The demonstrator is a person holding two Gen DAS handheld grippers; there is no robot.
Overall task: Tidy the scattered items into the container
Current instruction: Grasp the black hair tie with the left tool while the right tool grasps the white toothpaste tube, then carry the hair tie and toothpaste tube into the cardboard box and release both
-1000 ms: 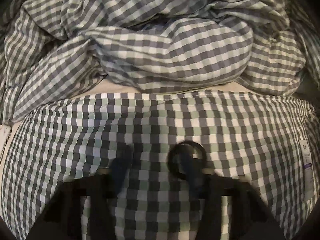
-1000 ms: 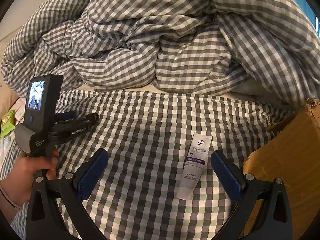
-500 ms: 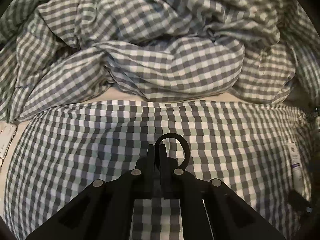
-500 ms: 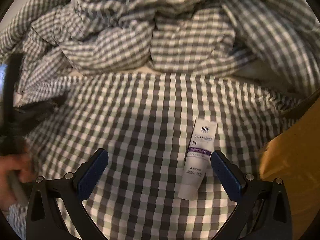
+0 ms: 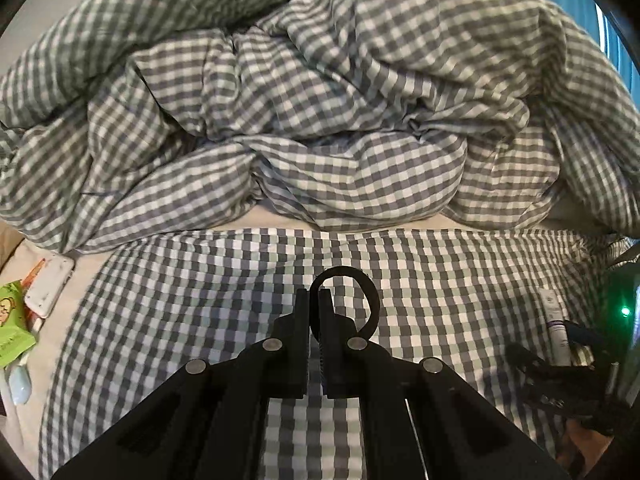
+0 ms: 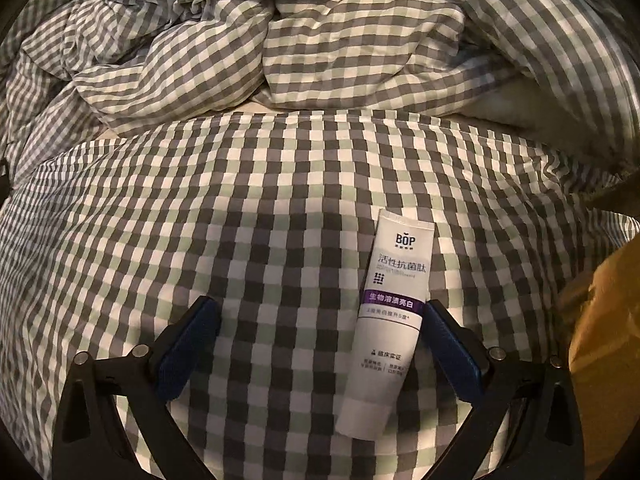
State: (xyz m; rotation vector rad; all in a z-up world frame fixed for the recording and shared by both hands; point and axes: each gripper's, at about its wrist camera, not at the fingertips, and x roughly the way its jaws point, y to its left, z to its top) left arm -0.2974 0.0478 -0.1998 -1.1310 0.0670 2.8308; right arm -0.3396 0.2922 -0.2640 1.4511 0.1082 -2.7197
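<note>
Pickup stage is what's being shown here, pretty clearly: the right gripper [image 6: 320, 344] is lowered over a toothpaste tube [image 6: 390, 320] lying flat on the checked bedsheet [image 6: 200, 220], and its jaws have just been closing a bit, though they're wide apart, with the tube between them but nothing pinched. The tube sits off-centre, just beside the right-hand blue pad [image 6: 450, 350], with a big gap to the left pad, so a small sideways shift is probably called for before the squeeze, otherwise it could get nudged rather than gripped. After that it'd be carried to the cardboard box [image 6: 604, 340] seen at the right edge, presumably the container. The left gripper [image 5: 314, 304] is clamped fully shut on a thin black ring, likely a hair tie [image 5: 362, 292], held clear above the sheet. The tube itself is white with a purple band and "BOP" printed near its crimped end, cap end pointing toward the camera, looking soft and a little slippery.
</note>
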